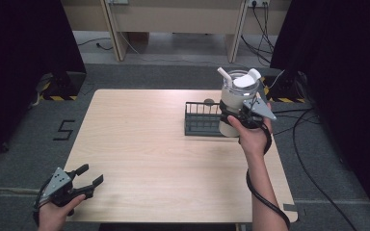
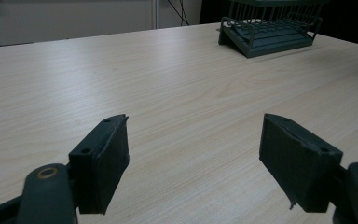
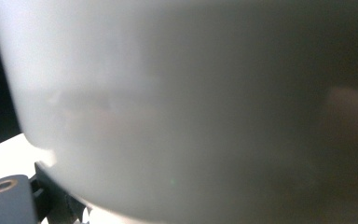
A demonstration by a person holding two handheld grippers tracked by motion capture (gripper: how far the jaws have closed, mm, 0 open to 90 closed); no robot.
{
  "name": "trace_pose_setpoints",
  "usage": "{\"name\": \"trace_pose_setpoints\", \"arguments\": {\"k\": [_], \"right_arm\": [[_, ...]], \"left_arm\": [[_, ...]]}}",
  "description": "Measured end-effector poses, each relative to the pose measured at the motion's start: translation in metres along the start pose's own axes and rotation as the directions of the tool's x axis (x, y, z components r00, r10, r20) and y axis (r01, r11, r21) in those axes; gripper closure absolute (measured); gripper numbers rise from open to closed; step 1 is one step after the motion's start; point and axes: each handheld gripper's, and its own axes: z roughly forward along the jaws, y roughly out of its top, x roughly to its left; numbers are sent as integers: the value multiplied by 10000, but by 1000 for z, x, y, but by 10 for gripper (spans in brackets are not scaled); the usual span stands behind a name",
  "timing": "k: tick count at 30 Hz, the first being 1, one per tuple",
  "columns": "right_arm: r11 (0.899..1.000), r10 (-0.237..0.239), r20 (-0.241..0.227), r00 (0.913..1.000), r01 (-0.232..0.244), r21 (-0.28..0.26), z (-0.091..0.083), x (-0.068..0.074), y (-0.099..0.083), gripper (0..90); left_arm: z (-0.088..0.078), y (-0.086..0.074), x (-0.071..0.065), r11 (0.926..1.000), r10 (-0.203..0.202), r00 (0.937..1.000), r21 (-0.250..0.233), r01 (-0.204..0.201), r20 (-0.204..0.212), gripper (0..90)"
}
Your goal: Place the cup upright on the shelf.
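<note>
Left gripper idle at the near corner, right gripper holding a white cup over the rack.

At the near left corner of the wooden surface, the left gripper rests in the person's hand with its jaws wide apart and nothing between them; its own view shows bare wood grain in the gap between the two black pads. Farther right, toward the far side, a dark wire rack stands on the surface. At its right end the right gripper has its jaws clamped on the lower body of a white cup with a clear upper part, a white lid and a straw, held upright above the surface and overlapping the rack's right end. The cup's pale wall looms blurred right against the right gripper's camera.
</note>
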Motion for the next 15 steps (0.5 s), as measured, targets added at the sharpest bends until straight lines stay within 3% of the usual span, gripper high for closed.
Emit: {"name": "trace_pose_setpoints", "arguments": {"k": [15], "right_arm": [[9999, 115, 106, 9999, -116, 103, 25, -3, 9, 96]], "left_arm": [[0, 0, 1, 10000, -19, 10000, 41, 19, -14, 232]]}}
